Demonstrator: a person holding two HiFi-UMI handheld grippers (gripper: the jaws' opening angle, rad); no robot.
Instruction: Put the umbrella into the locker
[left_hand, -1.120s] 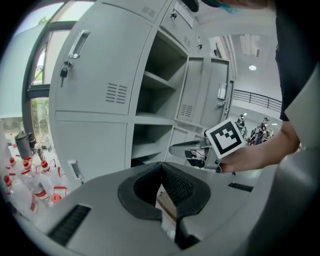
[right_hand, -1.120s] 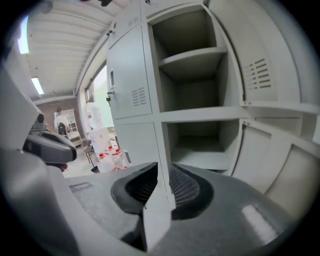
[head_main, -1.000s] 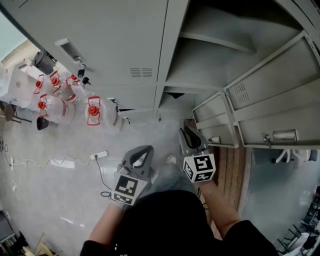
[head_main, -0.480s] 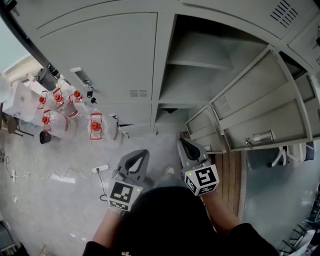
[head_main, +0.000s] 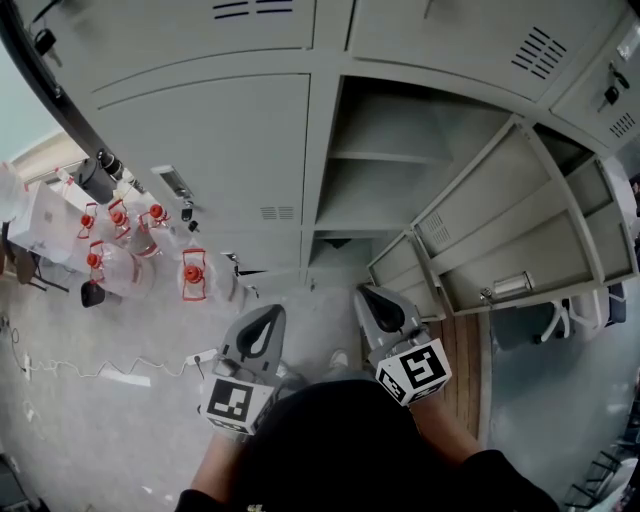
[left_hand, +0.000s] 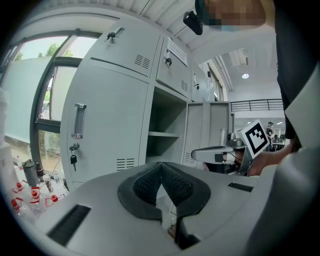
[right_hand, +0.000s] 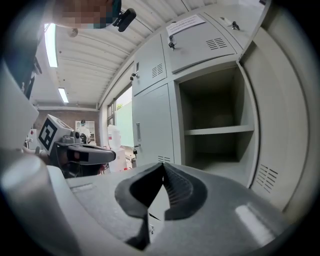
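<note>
No umbrella shows clearly in any view. The open locker (head_main: 400, 150) stands ahead, with a shelf (head_main: 385, 157) across it and its door (head_main: 500, 230) swung out to the right. A small dark shape (head_main: 335, 243) lies at its bottom; I cannot tell what it is. My left gripper (head_main: 265, 315) is shut and holds nothing, its pads meeting at the tip (left_hand: 161, 164). My right gripper (head_main: 370, 295) is also shut and holds nothing (right_hand: 163, 165). Both point nearly level at the locker (right_hand: 215, 120), side by side.
Closed locker doors flank the open one; keys (head_main: 185, 210) hang from the left door. Several water bottles with red handles (head_main: 195, 275) stand on the floor at left. A power strip with its cable (head_main: 200, 357) lies nearby. A wooden board (head_main: 465, 350) lies under the open door.
Both grippers have risen in front of the lockers. The head view now takes in the upper row of locker doors, and the floor at left has shrunk.
</note>
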